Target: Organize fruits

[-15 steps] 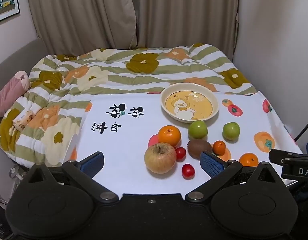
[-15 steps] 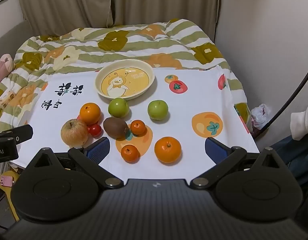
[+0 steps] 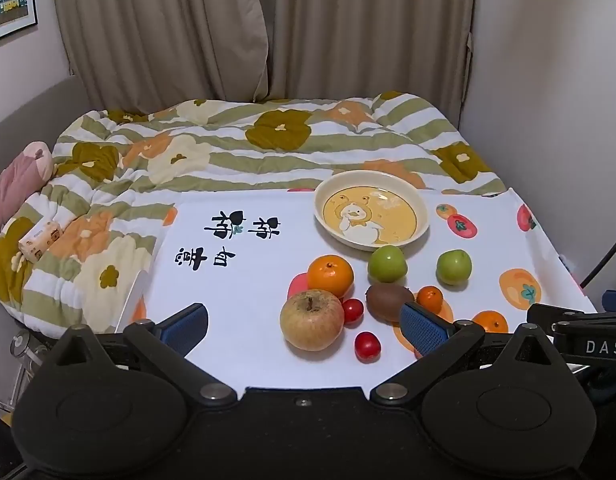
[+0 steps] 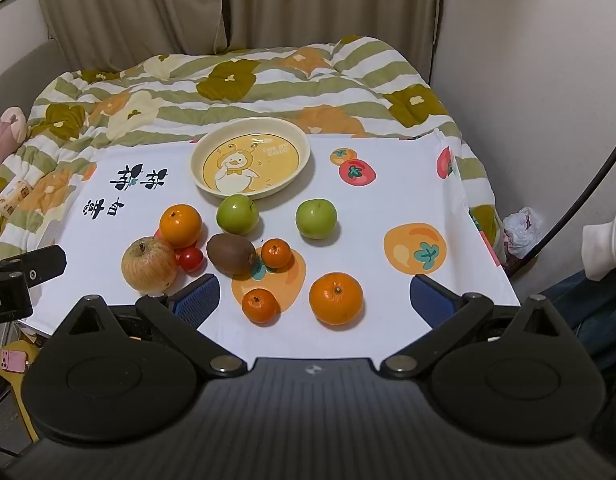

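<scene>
Both grippers hang at the near edge of the white printed cloth spread over the bed, and nothing is in either one. The right gripper is spread wide, blue pads far apart, and sitting almost squarely between them is the large mandarin, just ahead of the fingertips, with a smaller mandarin right beside it to the left. That is the relation to watch: the large mandarin lies straight ahead of the right gripper, a short push forward, and being round it offers no long axis to line up with.

The left gripper is equally wide open and empty. In front of it sits the russet apple, framed between its pads, with a cherry tomato just to the right and another tucked against the apple's far side. So each side has its own nearest fruit: apple for the left, large mandarin for the right.

Further back the cluster goes on: an orange, a kiwi lying crosswise with a little mandarin next to it, and two green apples, the left one just beside the rim of the duck plate. The plate holds no fruit yet, so I'd judge the sorting hasn't begun, and the plate lies beyond the whole cluster from both grippers.
</scene>
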Available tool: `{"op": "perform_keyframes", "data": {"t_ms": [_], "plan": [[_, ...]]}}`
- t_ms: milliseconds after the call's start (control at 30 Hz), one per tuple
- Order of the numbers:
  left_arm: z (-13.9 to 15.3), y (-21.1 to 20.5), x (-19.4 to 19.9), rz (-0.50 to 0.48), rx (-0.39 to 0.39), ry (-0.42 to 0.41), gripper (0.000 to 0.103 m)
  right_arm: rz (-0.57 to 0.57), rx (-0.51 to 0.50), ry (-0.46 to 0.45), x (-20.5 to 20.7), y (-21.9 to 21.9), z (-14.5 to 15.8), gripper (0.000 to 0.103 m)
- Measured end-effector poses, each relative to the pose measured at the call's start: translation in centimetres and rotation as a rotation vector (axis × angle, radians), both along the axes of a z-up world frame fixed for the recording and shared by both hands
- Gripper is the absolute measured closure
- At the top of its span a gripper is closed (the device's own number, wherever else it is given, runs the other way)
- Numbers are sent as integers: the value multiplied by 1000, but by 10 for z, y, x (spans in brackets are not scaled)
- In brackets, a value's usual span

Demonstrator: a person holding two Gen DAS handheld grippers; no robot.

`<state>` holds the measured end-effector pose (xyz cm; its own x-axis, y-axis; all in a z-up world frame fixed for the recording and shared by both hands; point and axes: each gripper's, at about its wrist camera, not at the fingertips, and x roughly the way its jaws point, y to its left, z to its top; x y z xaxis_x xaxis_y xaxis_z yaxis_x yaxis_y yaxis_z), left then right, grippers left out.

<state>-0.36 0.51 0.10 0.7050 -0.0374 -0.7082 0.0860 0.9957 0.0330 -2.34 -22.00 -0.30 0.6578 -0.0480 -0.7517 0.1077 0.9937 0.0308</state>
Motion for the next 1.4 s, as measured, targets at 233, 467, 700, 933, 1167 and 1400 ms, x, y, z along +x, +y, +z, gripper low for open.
{"op": "perform_keyframes", "data": {"t_ms": [233,467,700,933,1167,1400], "plan": [[1,-2,2,-1,9,0,0,2,1,2,1,0,0,0],[1,-2,3,1,7,0,0,2,1,2,2,0,-1,0],[1,-2,3,-1,9,1,0,2,1,3,2,1,-1,0],[1,-3,3,-2,10,-1,0,2,1,5,2,1,-1,0],[1,-2,3,-4,10,0,0,2,1,5,2,0,-1,0],[1,-2,3,-1,5,0,0,2,2,6,1,-2,0,0]]}}
